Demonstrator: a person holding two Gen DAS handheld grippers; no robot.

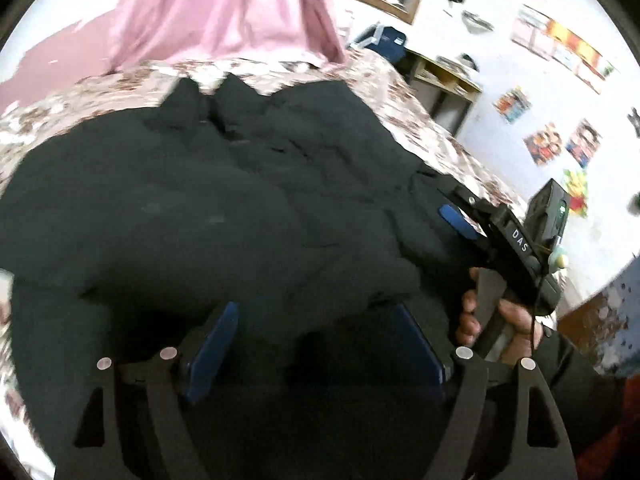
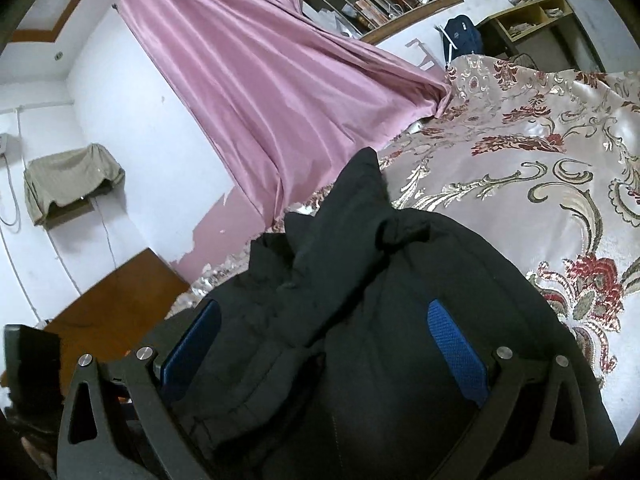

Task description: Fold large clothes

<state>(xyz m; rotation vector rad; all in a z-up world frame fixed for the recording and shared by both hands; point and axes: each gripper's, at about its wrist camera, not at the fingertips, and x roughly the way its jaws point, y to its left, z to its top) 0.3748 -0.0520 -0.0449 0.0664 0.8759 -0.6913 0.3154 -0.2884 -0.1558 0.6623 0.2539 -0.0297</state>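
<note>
A large black padded garment point(image 1: 208, 208) lies bunched on a floral bedspread point(image 1: 416, 116). My left gripper point(image 1: 316, 344) is open, its blue pads wide apart, with black cloth lying between them. My right gripper point(image 2: 324, 344) is open too, its blue pads wide apart over a thick fold of the same garment point(image 2: 352, 264). In the left wrist view the right gripper point(image 1: 460, 220) shows at the garment's right edge, held by a hand point(image 1: 492, 316).
A pink curtain point(image 2: 256, 64) hangs behind the bed's far side. The floral bedspread point(image 2: 540, 152) stretches to the right. A wooden shelf point(image 2: 532, 16) and a dark bag point(image 2: 462, 36) stand at the far wall. A brown board point(image 2: 116, 300) is at the left.
</note>
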